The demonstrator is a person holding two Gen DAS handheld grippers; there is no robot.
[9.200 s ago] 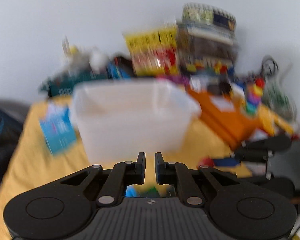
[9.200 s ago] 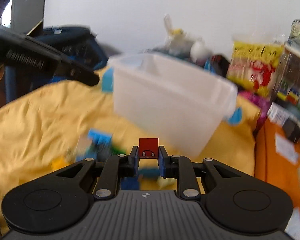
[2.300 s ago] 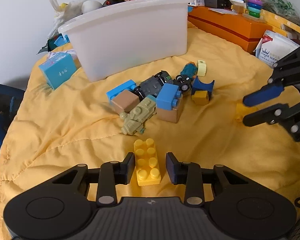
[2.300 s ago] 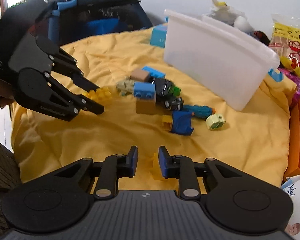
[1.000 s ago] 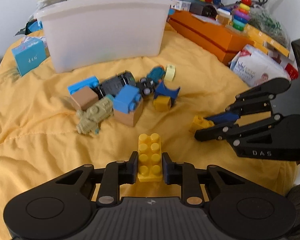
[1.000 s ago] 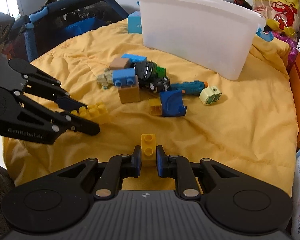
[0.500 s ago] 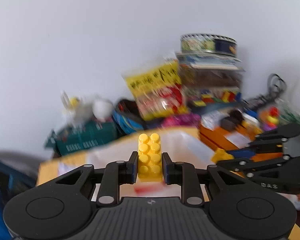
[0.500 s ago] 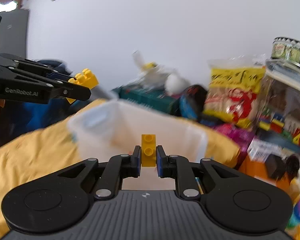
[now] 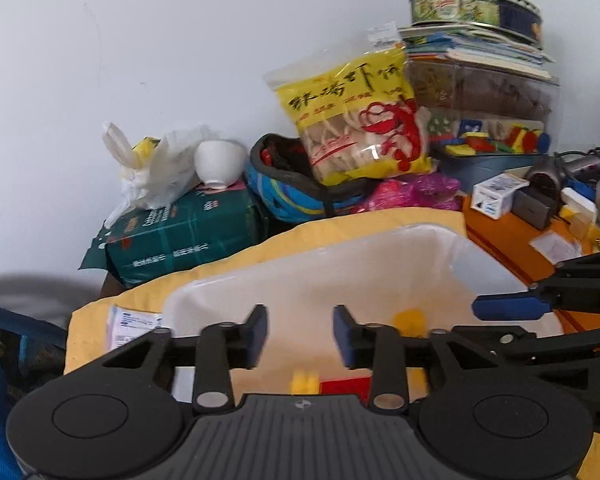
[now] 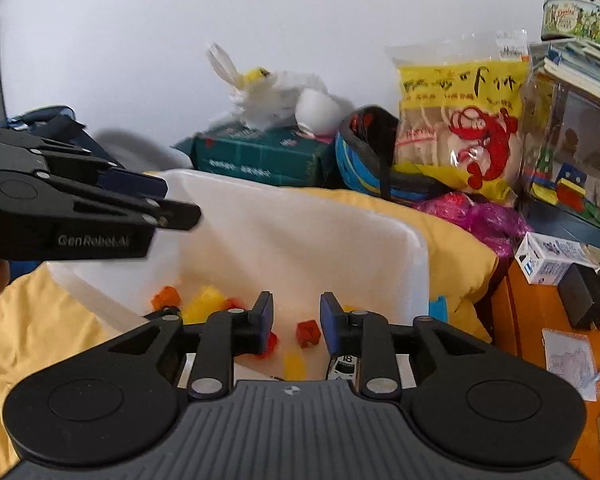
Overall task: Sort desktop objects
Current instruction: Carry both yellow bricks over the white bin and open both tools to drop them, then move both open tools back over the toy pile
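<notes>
With both sets of fingers spread empty above the white bin [image 10: 416, 264], left gripper [image 9: 300, 332] and right gripper [image 10: 294, 316] best lifted straight clear, avoiding the rim.

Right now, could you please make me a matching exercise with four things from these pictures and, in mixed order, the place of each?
Things:
1. white bowl
2. round tin
3. toy car
4. snack bag

Places:
A. inside the white bin
B. leaning on the blue helmet
C. on top of the stack of books
D. on the green package

Pairs: 1-D, 2-C, 3-A, 4-B
</notes>
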